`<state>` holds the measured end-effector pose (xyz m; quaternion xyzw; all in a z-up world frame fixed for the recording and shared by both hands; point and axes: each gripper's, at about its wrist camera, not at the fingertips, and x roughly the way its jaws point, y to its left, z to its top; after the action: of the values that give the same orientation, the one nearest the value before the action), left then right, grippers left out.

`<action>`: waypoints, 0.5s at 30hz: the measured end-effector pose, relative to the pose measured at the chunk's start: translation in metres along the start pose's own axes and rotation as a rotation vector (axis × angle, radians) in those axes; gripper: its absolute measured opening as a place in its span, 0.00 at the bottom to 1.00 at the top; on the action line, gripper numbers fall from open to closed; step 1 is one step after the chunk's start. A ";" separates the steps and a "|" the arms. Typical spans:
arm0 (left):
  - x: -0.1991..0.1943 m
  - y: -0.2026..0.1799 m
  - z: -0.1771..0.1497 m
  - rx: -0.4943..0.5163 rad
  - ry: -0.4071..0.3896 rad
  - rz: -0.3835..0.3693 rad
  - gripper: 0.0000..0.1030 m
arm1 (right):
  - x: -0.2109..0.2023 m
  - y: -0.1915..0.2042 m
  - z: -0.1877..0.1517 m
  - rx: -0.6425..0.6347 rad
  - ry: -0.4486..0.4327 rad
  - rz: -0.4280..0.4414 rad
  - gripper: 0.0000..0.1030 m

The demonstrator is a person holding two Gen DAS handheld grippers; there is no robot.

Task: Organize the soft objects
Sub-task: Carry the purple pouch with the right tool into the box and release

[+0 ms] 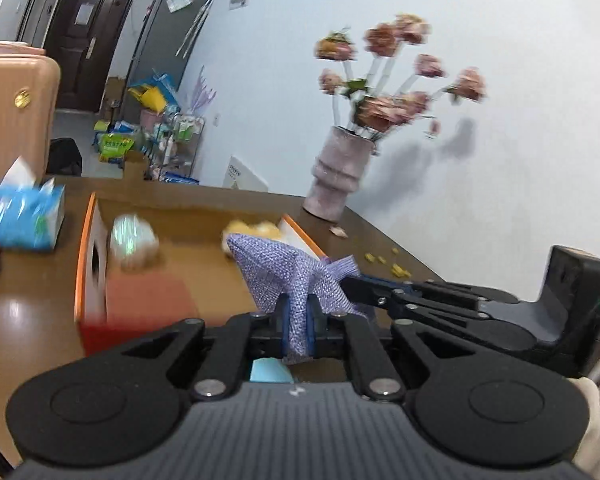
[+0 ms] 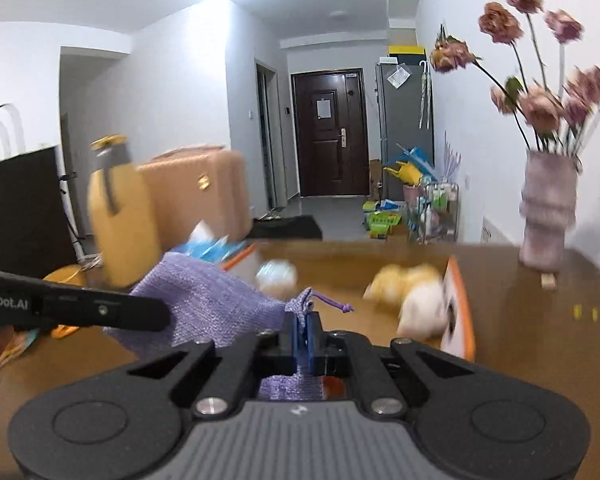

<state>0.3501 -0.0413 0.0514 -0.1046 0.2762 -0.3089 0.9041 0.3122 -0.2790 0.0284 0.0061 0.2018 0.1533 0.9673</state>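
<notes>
Your left gripper [image 1: 298, 320] sits closest to the lens, its blue pads pinched tight on a fold of the purple mesh pouch [image 1: 284, 276], which rises from between them and fans out toward the upper left. Your right gripper [image 2: 303, 334] is clamped just as narrowly on the gathered mouth of the same pouch, where a purple drawstring [image 2: 332, 303] sticks out to the right. In the left wrist view that right tool reaches in from the right side and bites the pouch's far corner; in the right wrist view your left tool comes in from the left edge and meets the cloth there. So you hold the pouch between both tools, lifted off the brown table [image 1: 20, 300].

Beyond the pouch lies an open cardboard box [image 1: 90, 264] with orange edges. Inside it you can see a yellow plush toy [image 2: 404, 280] against its right wall and a pale, blurred soft thing [image 1: 134, 240] near its left wall. A blue tissue pack [image 1: 20, 216] sits on the table left of the box. A pink ribbed vase [image 1: 338, 176] of dried roses stands by the white wall, with small yellow scraps [image 1: 384, 260] scattered on the table near it.
</notes>
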 end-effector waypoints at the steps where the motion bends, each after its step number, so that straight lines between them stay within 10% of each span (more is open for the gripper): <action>1: 0.020 0.008 0.017 -0.005 0.029 0.006 0.09 | 0.020 -0.009 0.018 -0.005 0.013 -0.006 0.04; 11: 0.211 0.119 0.071 -0.069 0.350 0.309 0.13 | 0.245 -0.058 0.076 0.032 0.326 -0.098 0.04; 15: 0.208 0.136 0.069 -0.078 0.352 0.332 0.46 | 0.293 -0.042 0.059 -0.026 0.462 -0.050 0.07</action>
<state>0.5933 -0.0615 -0.0311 -0.0373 0.4545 -0.1586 0.8757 0.6026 -0.2290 -0.0346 -0.0465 0.4161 0.1292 0.8989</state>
